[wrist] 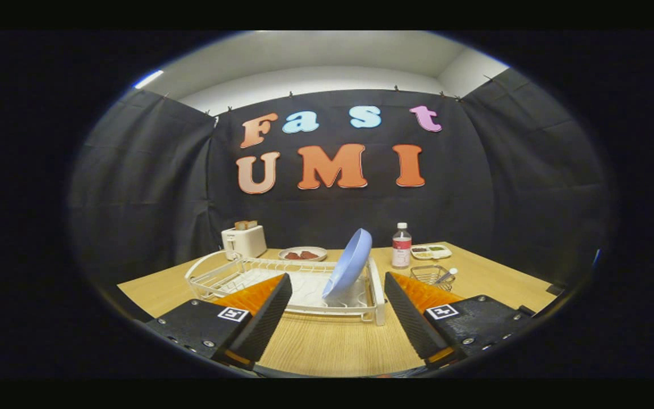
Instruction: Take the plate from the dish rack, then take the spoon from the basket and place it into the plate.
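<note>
A light blue plate stands on edge, tilted, in the right part of a white wire dish rack on the wooden table. A small wire basket sits to the right of the rack, with a spoon leaning out of it, white handle end up. My gripper is open, held above the table in front of the rack. Its two black fingers with orange sides stand wide apart, and the plate lies just beyond the gap between them. Nothing is held.
At the back of the table stand a white toaster with bread in it, a plate of food, a bottle and a divided tray. Bare wooden table lies under the fingers.
</note>
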A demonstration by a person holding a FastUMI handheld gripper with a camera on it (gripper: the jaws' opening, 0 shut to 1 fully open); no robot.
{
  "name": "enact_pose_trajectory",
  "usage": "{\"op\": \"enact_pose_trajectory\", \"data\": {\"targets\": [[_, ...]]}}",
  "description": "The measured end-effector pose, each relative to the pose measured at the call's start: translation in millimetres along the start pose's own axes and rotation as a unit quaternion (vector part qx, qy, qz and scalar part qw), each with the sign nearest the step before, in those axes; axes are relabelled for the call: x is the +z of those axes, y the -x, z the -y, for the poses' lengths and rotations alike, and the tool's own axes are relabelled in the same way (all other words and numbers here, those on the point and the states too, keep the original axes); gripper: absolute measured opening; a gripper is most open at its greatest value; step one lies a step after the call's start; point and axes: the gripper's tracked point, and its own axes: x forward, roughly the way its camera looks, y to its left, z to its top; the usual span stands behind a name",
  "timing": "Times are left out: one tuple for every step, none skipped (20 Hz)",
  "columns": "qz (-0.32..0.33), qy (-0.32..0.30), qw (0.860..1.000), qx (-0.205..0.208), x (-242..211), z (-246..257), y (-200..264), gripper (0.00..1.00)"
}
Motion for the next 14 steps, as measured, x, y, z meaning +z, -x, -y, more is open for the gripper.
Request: {"op": "enact_pose_trajectory", "data": {"targets": [[-0.005,0.004,1.0,-0.001,-1,1,-7,0.97],[-0.01,0.0,1.0,-0.001,-1,4,-15,0.98],[-0.013,-0.009,1.0,-0.001,1,7,-22,0.98],[-0.016,-0.018,1.0,-0.002,4,10,-31,0.98],[-0.019,-0.02,1.0,-0.006,5,15,-40,0.98],[-0.024,-0.021,0.999,-0.012,5,20,-50,0.97],[-0.03,-0.024,0.999,-0.017,7,26,-62,0.98],[-0.04,-0.035,0.998,-0.017,7,29,-73,0.98],[-0.05,-0.043,0.998,-0.019,8,31,-82,0.98],[-0.056,-0.044,0.997,-0.028,9,36,-93,0.98],[-0.057,-0.043,0.997,-0.039,12,44,-102,0.98],[-0.06,-0.044,0.996,-0.044,14,46,-111,0.98],[-0.068,-0.048,0.995,-0.045,12,44,-120,0.97],[-0.076,-0.05,0.995,-0.049,13,45,-129,0.97]]}}
